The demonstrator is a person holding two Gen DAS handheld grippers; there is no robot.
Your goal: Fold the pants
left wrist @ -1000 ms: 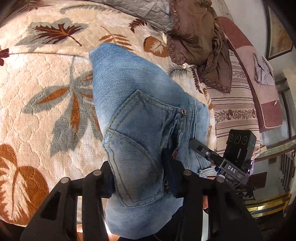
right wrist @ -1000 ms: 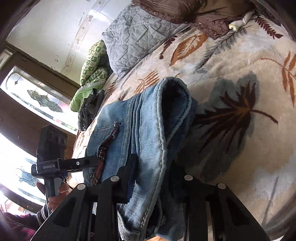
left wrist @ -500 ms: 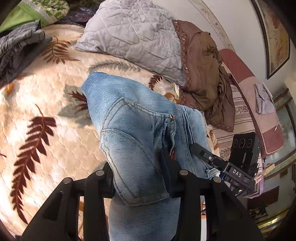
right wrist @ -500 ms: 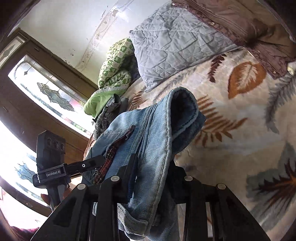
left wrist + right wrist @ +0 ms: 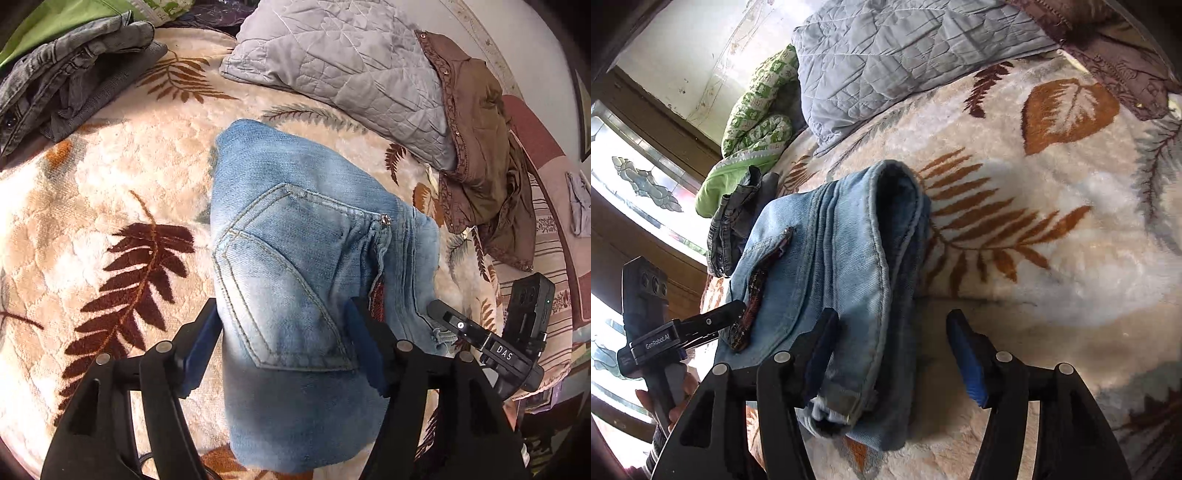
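Observation:
The light blue jeans [image 5: 295, 266] lie folded in a compact bundle on the leaf-patterned blanket [image 5: 110, 206], back pocket up. My left gripper [image 5: 286, 343] is open, its fingers [image 5: 201, 343] standing either side of the bundle's near end. In the right wrist view the jeans [image 5: 842, 266] rest on the blanket [image 5: 1052, 258]. My right gripper [image 5: 892, 354] is open; its left finger [image 5: 822, 343] lies against the denim and its right finger stands apart over the blanket. Each view shows the other gripper beside the jeans.
A grey quilted pillow [image 5: 343, 70] and a brown garment [image 5: 480, 147] lie beyond the jeans. Folded grey clothes [image 5: 70, 74] sit at the far left, a green patterned quilt [image 5: 757, 122] behind them. A striped cover [image 5: 546, 221] lies to the right.
Both grippers were shut on the jeans and carried them forward across the bed. Now the bundle rests on the blanket and both grippers have opened and let go.

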